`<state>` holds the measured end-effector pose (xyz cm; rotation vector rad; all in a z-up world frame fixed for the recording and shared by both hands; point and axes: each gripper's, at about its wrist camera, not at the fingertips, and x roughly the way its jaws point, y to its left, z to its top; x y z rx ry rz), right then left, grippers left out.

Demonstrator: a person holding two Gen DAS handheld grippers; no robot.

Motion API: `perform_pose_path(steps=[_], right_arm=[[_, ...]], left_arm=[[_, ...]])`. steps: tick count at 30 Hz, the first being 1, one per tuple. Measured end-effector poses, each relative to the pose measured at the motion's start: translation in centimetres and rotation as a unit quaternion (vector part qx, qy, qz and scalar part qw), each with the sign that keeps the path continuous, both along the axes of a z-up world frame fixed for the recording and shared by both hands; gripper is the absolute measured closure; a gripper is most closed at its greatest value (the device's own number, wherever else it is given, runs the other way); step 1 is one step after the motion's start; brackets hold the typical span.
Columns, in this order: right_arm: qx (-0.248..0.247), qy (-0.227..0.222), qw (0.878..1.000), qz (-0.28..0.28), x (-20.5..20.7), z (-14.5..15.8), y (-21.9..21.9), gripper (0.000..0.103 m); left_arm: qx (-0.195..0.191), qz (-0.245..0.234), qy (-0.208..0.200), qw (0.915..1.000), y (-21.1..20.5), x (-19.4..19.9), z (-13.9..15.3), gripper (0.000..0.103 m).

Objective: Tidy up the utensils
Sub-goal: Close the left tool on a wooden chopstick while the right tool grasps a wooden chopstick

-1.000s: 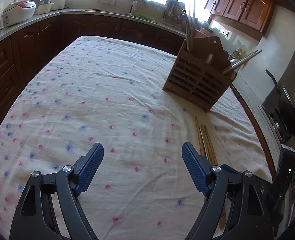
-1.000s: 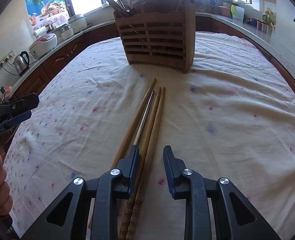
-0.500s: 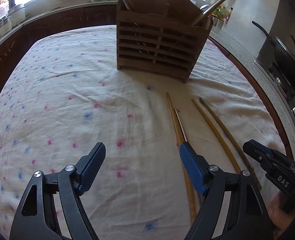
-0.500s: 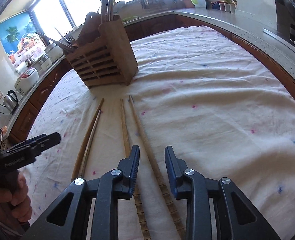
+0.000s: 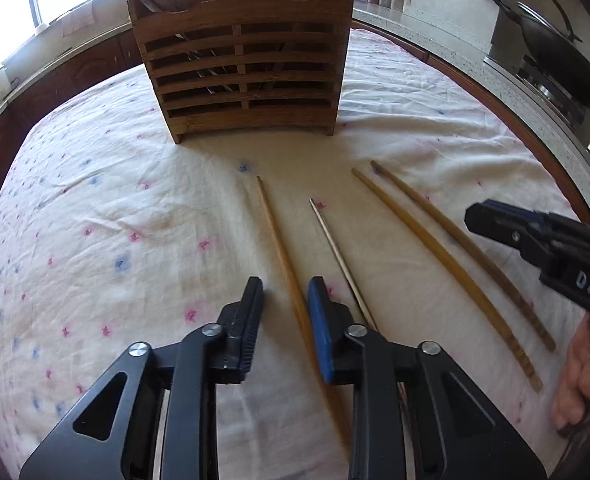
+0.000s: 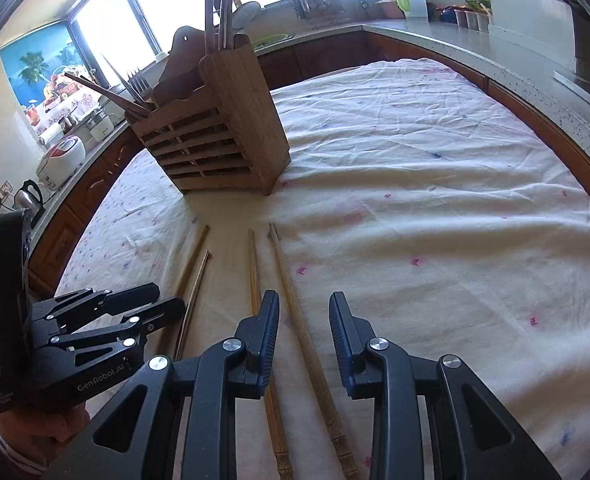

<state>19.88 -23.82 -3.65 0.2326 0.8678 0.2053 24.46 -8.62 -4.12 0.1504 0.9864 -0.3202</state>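
Wrinkled cream cloth with small pink and blue flower prints covers the bench (image 5: 95, 208); dark wood cabinets and a speckled counter ring it. Slatted bamboo utensil holder (image 5: 243, 68) stands upright at the far side, cutlery and chopsticks poking out. Four long sticks lie loose before it: one pale wooden chopstick (image 5: 279, 240), one thin metal chopstick (image 5: 335, 244), two darker ridged-end bamboo chopsticks (image 5: 447, 264). Left hand-held gripper (image 5: 285, 300): jaws slightly apart, straddling the pale chopstick, not clamped. Right hand-held gripper (image 6: 304, 320): jaws apart, astride one bamboo chopstick (image 6: 295, 300).
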Motion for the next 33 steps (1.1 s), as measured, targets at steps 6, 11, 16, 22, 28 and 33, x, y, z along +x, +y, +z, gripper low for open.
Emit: perform_pose_path(steps=[6,11,16,22,28,33], right_arm=[[-0.013,0.009,0.999,0.031,1.2,-0.3,0.9,0.074],[-0.048,0.019,0.997,0.056,3.4,-0.9,2.1,0.074],[-0.077,0.027,0.994,0.079,5.5,-1.0,3.1,0.075],[-0.139,0.016,0.985,0.1,6.9,-1.2,5.2,0.077],[-0.119,0.02,0.988,0.097,6.2,-1.1,4.8,0.098],[-0.066,0.008,0.994,0.085,4.2,0.7,3.9,0.098]], left_arm=[[-0.051,0.02,0.03,0.9981,3.1,-0.3,0.5,0.087],[-0.052,0.032,0.042,0.9973,2.2,2.1,0.2,0.087],[-0.037,0.022,0.033,0.9985,0.8,4.2,0.1,0.087],[-0.038,0.021,0.026,0.9987,0.8,5.0,0.0,0.096],[-0.065,0.032,0.032,0.9968,2.4,4.0,0.5,0.098],[-0.107,0.042,0.012,0.9933,4.5,1.5,2.7,0.098]])
